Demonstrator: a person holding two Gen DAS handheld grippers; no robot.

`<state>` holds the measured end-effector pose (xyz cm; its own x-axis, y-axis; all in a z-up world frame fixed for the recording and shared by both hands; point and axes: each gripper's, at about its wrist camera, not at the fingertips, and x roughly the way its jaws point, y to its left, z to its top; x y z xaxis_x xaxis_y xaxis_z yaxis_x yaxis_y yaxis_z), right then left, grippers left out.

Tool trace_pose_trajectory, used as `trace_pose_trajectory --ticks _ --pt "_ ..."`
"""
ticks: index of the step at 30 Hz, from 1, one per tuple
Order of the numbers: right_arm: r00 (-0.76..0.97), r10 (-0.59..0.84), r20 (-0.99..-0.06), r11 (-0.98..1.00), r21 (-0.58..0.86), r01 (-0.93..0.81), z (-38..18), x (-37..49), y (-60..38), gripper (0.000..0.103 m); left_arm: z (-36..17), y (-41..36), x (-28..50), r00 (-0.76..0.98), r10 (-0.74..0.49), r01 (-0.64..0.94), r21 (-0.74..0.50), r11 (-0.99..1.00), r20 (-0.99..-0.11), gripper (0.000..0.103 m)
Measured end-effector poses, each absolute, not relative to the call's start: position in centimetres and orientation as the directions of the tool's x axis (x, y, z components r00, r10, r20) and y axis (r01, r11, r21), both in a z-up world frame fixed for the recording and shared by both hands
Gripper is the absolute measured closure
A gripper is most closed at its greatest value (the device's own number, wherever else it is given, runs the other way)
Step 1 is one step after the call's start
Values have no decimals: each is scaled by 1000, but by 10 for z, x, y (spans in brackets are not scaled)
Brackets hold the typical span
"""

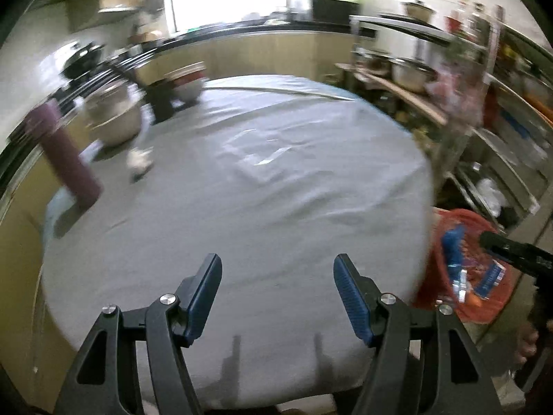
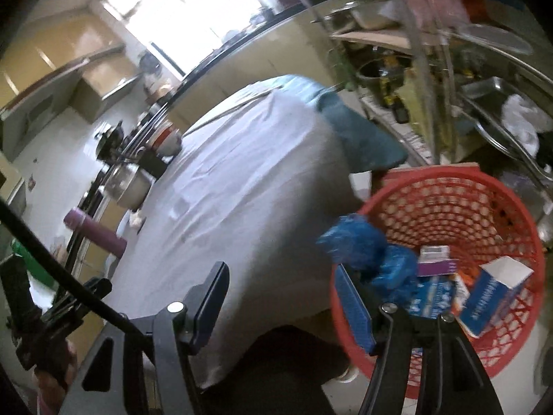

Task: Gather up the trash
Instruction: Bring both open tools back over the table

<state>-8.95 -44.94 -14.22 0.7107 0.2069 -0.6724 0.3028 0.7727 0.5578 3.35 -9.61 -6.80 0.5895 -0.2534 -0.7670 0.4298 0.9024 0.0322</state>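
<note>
A red mesh basket stands on the floor beside the table; it also shows in the left wrist view. It holds a crumpled blue plastic bag, a blue and white carton and other small packets. My right gripper is open and empty, at the basket's near rim beside the table edge. My left gripper is open and empty above the near part of the grey tablecloth. A small white crumpled piece lies on the table at the far left.
A purple flask stands at the table's left edge, with a steel pot and a bowl behind it. A metal rack with pots and bags stands to the right. A kitchen counter runs along the back.
</note>
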Motion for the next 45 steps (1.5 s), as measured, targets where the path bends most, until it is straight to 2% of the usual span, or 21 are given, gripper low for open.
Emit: trace_pose_trajectory --ticks 10,19,45 --pt "697 282 -659 833 529 163 -117 -45 -391 36 -90 0 64 600 -57 175 61 983 -798 35" --pt "656 363 -662 856 515 46 -111 -14 -333 36 -92 45 73 610 41 59 97 994 -792 35" --pt "570 435 -697 872 483 -76 -114 41 -254 36 -98 78 90 599 77 24 115 993 -797 35"
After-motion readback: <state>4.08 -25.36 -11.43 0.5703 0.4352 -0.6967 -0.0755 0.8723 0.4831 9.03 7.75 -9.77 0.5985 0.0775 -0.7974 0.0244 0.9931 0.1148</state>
